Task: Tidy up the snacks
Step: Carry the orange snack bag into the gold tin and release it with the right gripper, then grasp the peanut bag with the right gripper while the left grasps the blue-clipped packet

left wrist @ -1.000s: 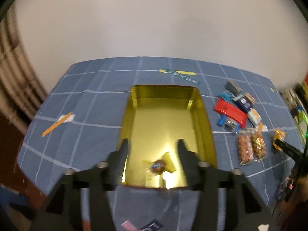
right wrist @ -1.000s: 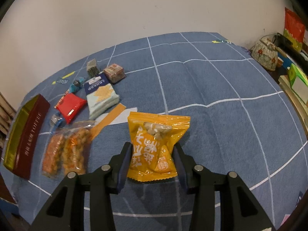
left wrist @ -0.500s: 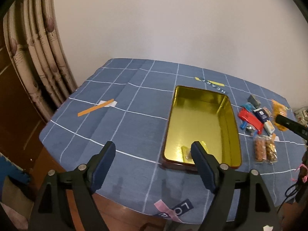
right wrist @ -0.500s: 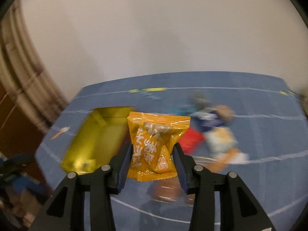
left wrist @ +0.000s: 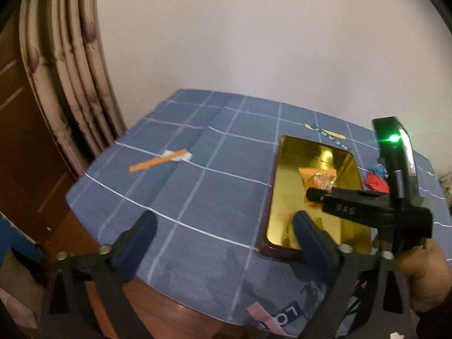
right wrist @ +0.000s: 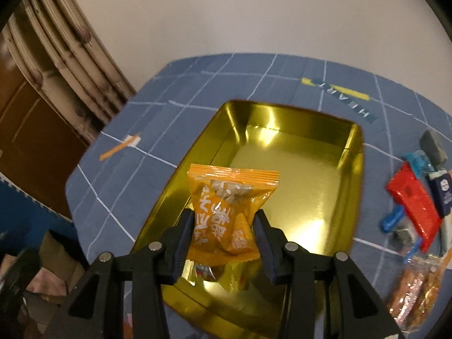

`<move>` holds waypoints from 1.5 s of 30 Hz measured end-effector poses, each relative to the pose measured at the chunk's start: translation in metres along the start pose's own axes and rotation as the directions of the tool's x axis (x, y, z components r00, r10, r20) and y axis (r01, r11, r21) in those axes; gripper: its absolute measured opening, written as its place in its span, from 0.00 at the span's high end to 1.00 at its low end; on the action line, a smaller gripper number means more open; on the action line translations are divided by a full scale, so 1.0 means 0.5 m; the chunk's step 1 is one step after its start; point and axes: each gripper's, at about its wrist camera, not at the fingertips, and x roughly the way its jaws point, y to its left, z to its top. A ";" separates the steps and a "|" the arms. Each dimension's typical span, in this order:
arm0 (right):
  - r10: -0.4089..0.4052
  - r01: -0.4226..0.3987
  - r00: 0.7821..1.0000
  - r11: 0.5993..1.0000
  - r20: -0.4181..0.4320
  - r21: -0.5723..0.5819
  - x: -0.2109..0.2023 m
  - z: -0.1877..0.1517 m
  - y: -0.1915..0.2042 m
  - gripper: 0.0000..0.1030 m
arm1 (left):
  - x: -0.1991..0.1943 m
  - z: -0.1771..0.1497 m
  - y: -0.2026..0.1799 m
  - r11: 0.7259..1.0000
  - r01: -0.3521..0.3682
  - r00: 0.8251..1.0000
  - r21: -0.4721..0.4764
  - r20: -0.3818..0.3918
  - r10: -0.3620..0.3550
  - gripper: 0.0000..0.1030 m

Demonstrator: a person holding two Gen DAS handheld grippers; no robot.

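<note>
My right gripper (right wrist: 224, 226) is shut on an orange snack packet (right wrist: 226, 214) and holds it above the near end of the open gold tin (right wrist: 282, 130). A small wrapped sweet (right wrist: 204, 271) lies in the tin under the packet. In the left wrist view the right gripper (left wrist: 316, 195) and its packet (left wrist: 317, 179) hang over the tin (left wrist: 278, 186). My left gripper (left wrist: 223, 228) is open and empty, over the tablecloth left of the tin's near corner.
Loose snacks lie right of the tin: a red packet (right wrist: 412, 200), a dark blue box (right wrist: 443, 195), a clear nut bag (right wrist: 415, 288), a grey packet (right wrist: 433, 147). An orange strip (left wrist: 158, 162) lies far left. Table edge, curtain (left wrist: 73, 84) and door stand left.
My right gripper carried the orange packet from the snack pile leftward to above the tin. My left gripper opened wide and pulled back from the tin toward the left.
</note>
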 end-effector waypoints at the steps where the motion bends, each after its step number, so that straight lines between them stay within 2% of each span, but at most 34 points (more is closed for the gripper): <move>1: -0.004 0.004 1.000 1.000 -0.009 -0.003 0.009 0.002 0.001 0.58 | -0.005 0.000 -0.002 1.000 -0.012 1.000 0.009 0.015 0.012 0.05; 8: 0.000 0.000 1.000 1.000 -0.017 0.025 0.032 0.013 0.002 0.56 | -0.004 -0.003 -0.010 0.999 0.016 1.000 0.029 0.003 -0.017 0.03; 13: 0.042 -0.046 0.997 0.996 0.063 0.073 -0.015 0.007 -0.027 0.55 | 0.008 -0.007 -0.013 0.999 0.022 1.000 0.037 -0.016 -0.021 0.03; 16: 0.063 -0.077 0.990 0.991 0.126 0.109 -0.071 -0.014 -0.058 0.55 | 0.006 -0.012 -0.020 0.998 0.025 1.000 0.052 -0.009 -0.025 0.03; 20: 0.014 -0.041 0.981 0.990 0.193 0.136 -0.158 -0.083 -0.120 0.55 | 0.000 -0.019 -0.038 0.996 0.023 1.000 0.087 0.003 -0.024 0.03; 23: -0.093 0.052 0.971 0.981 0.219 0.185 -0.227 -0.157 -0.200 0.55 | -0.003 -0.025 -0.052 0.993 0.034 0.999 0.109 0.001 -0.035 0.03; 27: -0.267 0.223 0.951 0.942 0.158 0.249 -0.291 -0.259 -0.320 0.55 | -0.010 -0.036 -0.075 0.988 0.047 0.999 0.145 0.004 -0.048 0.03; 29: -0.309 0.271 0.944 0.925 0.113 0.267 -0.303 -0.289 -0.367 0.55 | -0.013 -0.041 -0.091 0.984 0.060 0.998 0.168 0.003 -0.062 0.03; 32: -0.304 0.261 0.949 0.910 0.089 0.322 -0.306 -0.308 -0.420 0.55 | -0.021 -0.049 -0.117 0.974 0.072 0.997 0.213 0.008 -0.075 0.03; 37: -0.295 0.264 0.952 0.924 0.079 0.276 -0.268 -0.279 -0.425 0.55 | -0.035 -0.055 -0.152 0.958 0.083 0.996 0.275 0.013 -0.090 0.03; 40: -0.331 0.312 0.943 0.918 0.038 0.245 -0.233 -0.262 -0.422 0.55 | -0.042 -0.052 -0.167 0.951 0.097 0.995 0.293 0.009 -0.104 0.03; 42: -0.313 0.297 0.949 0.922 0.028 0.249 -0.214 -0.260 -0.428 0.55 | -0.041 -0.045 -0.175 0.949 0.126 0.992 0.290 -0.011 -0.128 0.03; 45: -0.319 0.304 0.947 0.924 0.029 0.232 -0.200 -0.250 -0.432 0.55 | -0.032 -0.026 -0.195 0.940 0.196 0.981 0.280 -0.065 -0.185 0.03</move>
